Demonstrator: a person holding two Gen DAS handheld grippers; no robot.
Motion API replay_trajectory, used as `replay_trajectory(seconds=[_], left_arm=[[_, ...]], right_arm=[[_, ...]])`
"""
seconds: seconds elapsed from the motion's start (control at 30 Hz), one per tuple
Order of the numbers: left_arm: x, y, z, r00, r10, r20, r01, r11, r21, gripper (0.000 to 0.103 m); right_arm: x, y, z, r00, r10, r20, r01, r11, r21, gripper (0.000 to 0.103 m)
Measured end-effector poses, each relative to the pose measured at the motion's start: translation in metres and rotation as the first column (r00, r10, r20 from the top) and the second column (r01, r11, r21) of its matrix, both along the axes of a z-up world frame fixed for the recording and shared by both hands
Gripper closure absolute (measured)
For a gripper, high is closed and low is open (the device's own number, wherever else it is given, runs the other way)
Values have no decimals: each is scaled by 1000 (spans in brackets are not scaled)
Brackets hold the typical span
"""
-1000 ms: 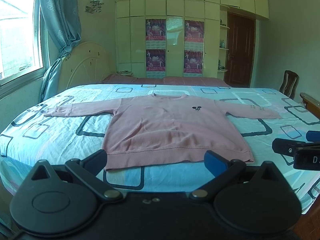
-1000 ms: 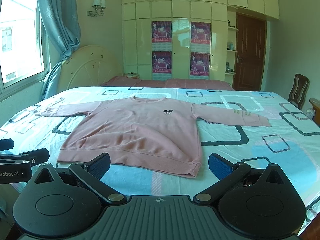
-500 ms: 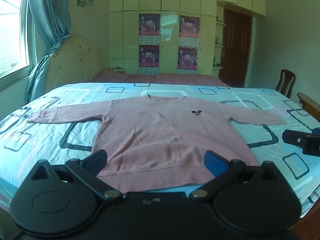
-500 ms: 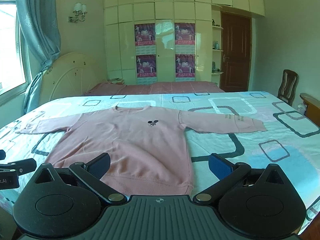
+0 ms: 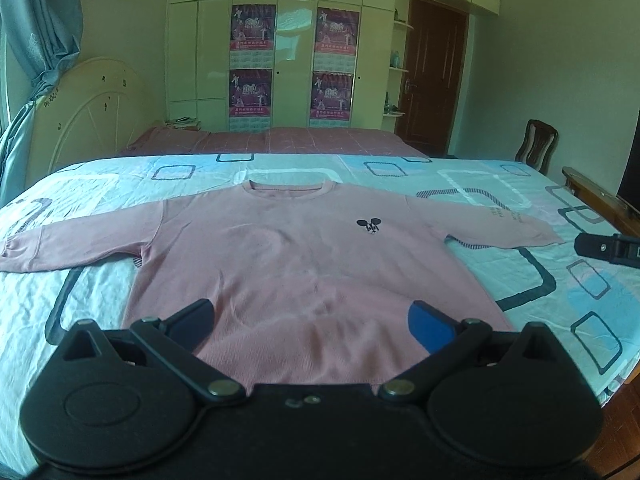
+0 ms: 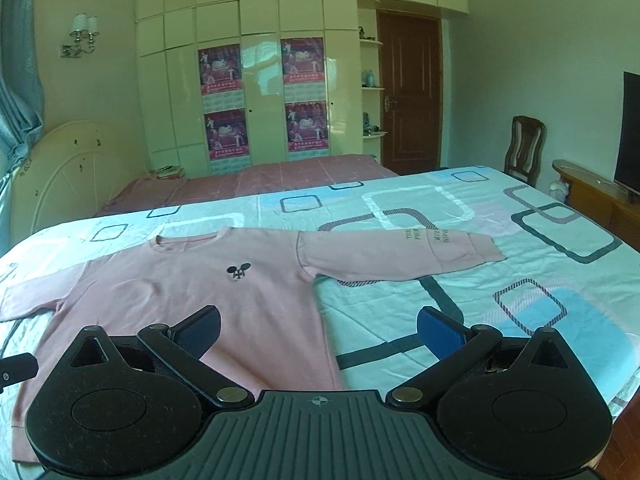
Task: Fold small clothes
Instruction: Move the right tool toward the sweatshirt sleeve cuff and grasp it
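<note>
A small pink long-sleeved sweatshirt (image 5: 288,264) lies flat, face up, on the bed, both sleeves spread out sideways, a little black emblem (image 5: 369,225) on its chest. My left gripper (image 5: 310,326) hovers open over the lower middle of the shirt, holding nothing. In the right wrist view the same sweatshirt (image 6: 192,292) fills the left half, its right sleeve (image 6: 400,254) stretching across the sheet. My right gripper (image 6: 318,330) is open above the shirt's right side edge, empty. The right gripper's fingers (image 5: 604,246) show at the left view's right edge.
The bed has a light blue sheet (image 6: 500,240) with square patterns. Behind it are a second bed with a pink cover (image 5: 272,140), a cream wardrobe (image 5: 280,40) and a brown door (image 6: 408,92). A wooden chair (image 6: 524,148) and a low wooden cabinet (image 6: 592,188) stand right of the bed.
Both grippers have moved forward over the bed, from the near edge to above the sweatshirt's lower part. The right gripper has also swung toward the right sleeve. Both stayed open.
</note>
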State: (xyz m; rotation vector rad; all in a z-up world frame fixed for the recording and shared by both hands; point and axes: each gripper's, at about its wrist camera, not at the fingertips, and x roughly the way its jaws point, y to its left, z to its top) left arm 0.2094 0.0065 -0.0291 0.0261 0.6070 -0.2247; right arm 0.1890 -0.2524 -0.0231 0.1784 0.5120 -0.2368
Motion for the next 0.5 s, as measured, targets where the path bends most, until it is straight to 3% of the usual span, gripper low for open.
replay_trajectory(seconds=[0.13, 0.3, 0.5], left_arm=[[25, -18, -9, 997, -69, -31, 69, 998, -2, 0], [59, -43, -21, 995, -88, -40, 89, 996, 12, 0], [118, -81, -34, 997, -21, -74, 22, 999, 23, 0]], right_arm=[[19, -23, -11, 999, -46, 11, 46, 999, -10, 0], [58, -79, -30, 994, -104, -18, 105, 994, 39, 0], [118, -165, -55, 984, -175, -38, 178, 981, 84, 0]])
